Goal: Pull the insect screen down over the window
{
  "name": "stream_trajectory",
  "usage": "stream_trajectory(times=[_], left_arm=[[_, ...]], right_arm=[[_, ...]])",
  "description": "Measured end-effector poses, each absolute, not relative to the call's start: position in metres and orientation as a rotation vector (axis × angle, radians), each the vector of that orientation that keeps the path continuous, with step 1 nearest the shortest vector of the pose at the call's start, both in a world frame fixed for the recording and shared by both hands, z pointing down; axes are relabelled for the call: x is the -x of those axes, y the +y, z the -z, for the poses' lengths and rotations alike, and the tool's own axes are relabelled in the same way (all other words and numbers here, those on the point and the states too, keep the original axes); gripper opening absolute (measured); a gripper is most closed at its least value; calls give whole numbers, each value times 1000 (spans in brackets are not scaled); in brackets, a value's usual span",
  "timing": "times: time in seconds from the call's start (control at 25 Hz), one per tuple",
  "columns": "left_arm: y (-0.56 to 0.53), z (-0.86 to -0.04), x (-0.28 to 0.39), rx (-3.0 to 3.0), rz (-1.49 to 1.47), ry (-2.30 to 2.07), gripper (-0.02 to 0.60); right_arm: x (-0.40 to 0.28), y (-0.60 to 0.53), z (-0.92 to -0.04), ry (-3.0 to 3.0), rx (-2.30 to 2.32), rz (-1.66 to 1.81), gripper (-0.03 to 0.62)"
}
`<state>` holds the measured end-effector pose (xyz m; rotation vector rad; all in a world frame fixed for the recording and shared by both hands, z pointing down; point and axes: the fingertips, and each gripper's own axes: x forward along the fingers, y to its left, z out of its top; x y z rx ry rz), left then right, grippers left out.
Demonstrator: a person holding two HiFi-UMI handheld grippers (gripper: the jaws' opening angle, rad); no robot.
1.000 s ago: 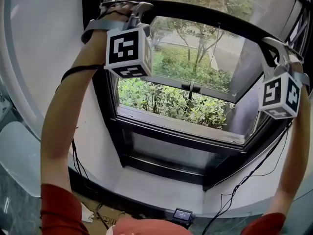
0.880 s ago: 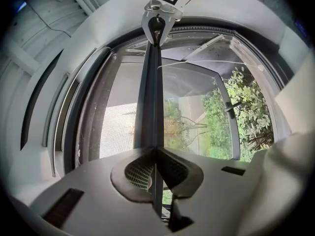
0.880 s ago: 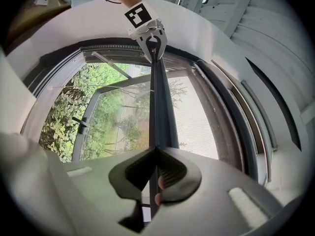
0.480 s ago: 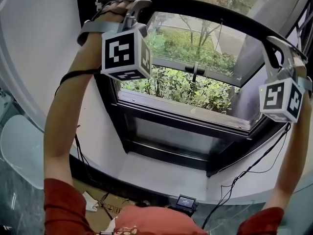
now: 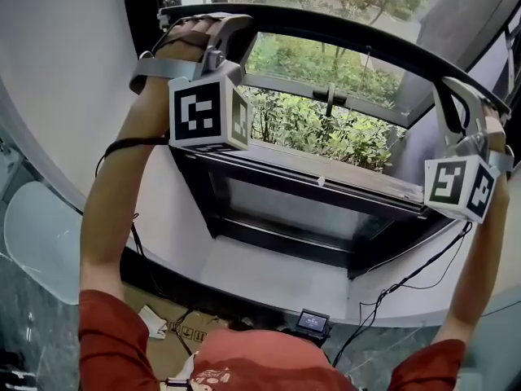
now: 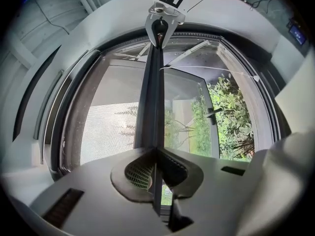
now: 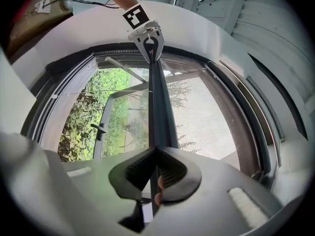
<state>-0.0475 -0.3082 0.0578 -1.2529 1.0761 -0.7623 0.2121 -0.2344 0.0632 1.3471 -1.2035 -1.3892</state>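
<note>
— What differs from a second ago?
— Item one: pull bar (image 5: 342, 29) of the insect screen (image 6: 110, 127), now lower across the window (image 5: 244, 177); both my grippers came down with it.
— Tongs?
— Left gripper (image 6: 156, 154): nearly closed, clamped on the bar's left end. Right gripper (image 7: 156, 156): likewise, clamped on its right end.

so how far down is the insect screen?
Done: left tool and right tool are shut on the pull bar, with mesh partly drawn out behind it. In hand: the pull, bar partway down. Left: everything from bar to bottom frame is uncovered, plants showing through.
</note>
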Motion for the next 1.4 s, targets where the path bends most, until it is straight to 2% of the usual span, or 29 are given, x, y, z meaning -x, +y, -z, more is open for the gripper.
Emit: stream_trajectory(times=[0.56,1.12,1.4], left_arm=[[-304,-124,49,1320,821,1050,25],[-306,-131,49,1322,834,1040,25],[-300,-167,52,1359,882,991,25]], right_arm=[[-211,-230,-129,-1270,-1319,1324,26],[-210,-231,-136,-1276,-1304,1312,26],[-207,-225,-173,-1312,-1254,1268,26]])
